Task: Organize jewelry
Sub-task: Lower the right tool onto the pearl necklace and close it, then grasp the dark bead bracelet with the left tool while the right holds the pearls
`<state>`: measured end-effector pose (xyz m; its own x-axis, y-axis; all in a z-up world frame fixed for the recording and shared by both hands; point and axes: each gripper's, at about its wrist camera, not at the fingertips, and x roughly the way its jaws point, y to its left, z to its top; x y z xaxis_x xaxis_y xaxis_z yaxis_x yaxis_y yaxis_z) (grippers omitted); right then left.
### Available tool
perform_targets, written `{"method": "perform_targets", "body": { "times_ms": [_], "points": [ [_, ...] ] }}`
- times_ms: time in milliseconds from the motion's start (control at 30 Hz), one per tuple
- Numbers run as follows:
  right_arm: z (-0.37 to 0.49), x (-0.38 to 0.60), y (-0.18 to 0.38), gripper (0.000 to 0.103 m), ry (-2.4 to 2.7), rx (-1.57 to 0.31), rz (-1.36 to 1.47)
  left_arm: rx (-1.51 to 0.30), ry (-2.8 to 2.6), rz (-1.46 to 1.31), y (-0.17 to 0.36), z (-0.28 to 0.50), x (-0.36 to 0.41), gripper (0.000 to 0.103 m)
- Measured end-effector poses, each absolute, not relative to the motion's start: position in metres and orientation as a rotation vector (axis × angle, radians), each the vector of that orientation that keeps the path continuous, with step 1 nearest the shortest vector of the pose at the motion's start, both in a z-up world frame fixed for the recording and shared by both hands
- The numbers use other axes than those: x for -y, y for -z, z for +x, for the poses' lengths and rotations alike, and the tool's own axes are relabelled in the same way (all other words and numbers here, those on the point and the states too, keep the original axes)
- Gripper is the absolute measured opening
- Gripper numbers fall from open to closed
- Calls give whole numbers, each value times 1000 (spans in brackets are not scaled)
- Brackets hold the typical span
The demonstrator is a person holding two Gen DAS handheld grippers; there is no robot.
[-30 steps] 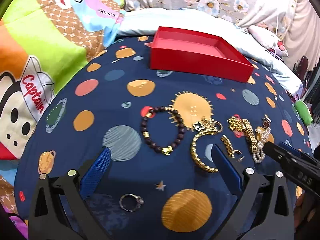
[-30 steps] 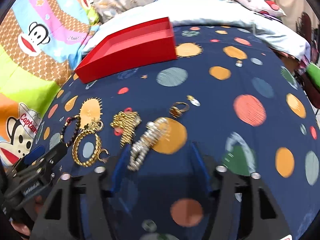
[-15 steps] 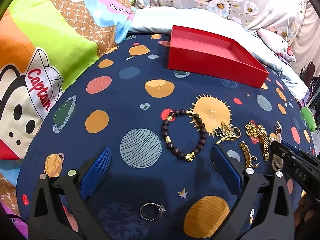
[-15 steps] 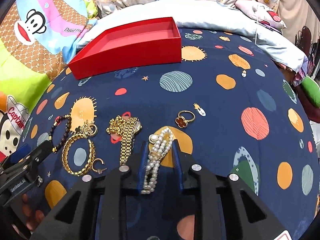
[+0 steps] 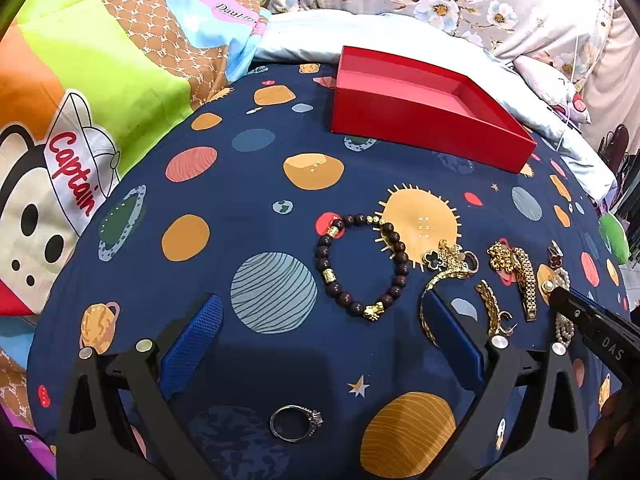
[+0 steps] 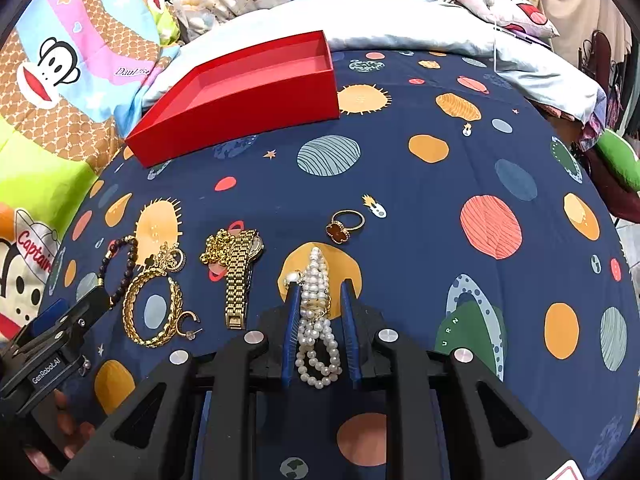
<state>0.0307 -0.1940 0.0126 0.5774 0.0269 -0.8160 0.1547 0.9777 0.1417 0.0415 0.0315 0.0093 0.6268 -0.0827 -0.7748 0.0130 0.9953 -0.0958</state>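
An empty red box [image 5: 428, 112] [image 6: 248, 92] sits at the back of the navy planet-print sheet [image 5: 260, 184]. My right gripper [image 6: 319, 292] is shut on a pearl bracelet [image 6: 316, 312] that lies on the sheet. My left gripper [image 5: 320, 316] is open and empty, low over the sheet, with a silver ring [image 5: 296, 422] between its arms. A dark bead bracelet [image 5: 362, 264], a gold leaf bangle [image 6: 152, 304], a gold watch band [image 6: 236, 276] and a red clover ring [image 6: 344, 226] lie in a row.
A small gold earring [image 6: 188, 320] lies by the bangle. Cartoon monkey bedding [image 5: 80, 120] rises on the left. A pale blue quilt [image 6: 420, 20] and pillows lie behind the box. The bed edge drops off at the right.
My right gripper has closed its fingers around the pearl bracelet. My left gripper has drifted left and back, so the jewelry row sits further right in its view.
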Motion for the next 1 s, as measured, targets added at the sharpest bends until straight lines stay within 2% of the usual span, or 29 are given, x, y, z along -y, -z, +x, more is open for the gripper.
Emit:
{"method": "perform_targets", "body": {
  "times_ms": [100, 333, 400, 433, 600, 833, 933, 1000],
  "points": [
    [31, 192, -13, 13, 65, -955, 193, -893, 63, -83, -9, 41, -30, 98],
    [25, 195, -11, 13, 53, -920, 206, -904, 70, -85, -7, 45, -29, 97],
    [23, 194, -11, 13, 51, -907, 197, -911, 69, -84, -5, 49, -29, 95],
    [22, 194, -10, 13, 50, -900, 193, -916, 72, -84, -4, 51, -28, 91],
    [19, 194, -9, 14, 44, -875, 192, -912, 50, -61, -1, 60, -25, 90],
    [20, 197, -8, 14, 37, -873, 209, -895, 56, -108, -6, 66, -33, 75],
    [19, 197, -8, 14, 37, -873, 210, -896, 31, -82, -4, 71, -36, 65],
    [19, 197, -8, 14, 37, -872, 211, -897, 27, -58, -4, 73, -35, 63]
  ]
}}
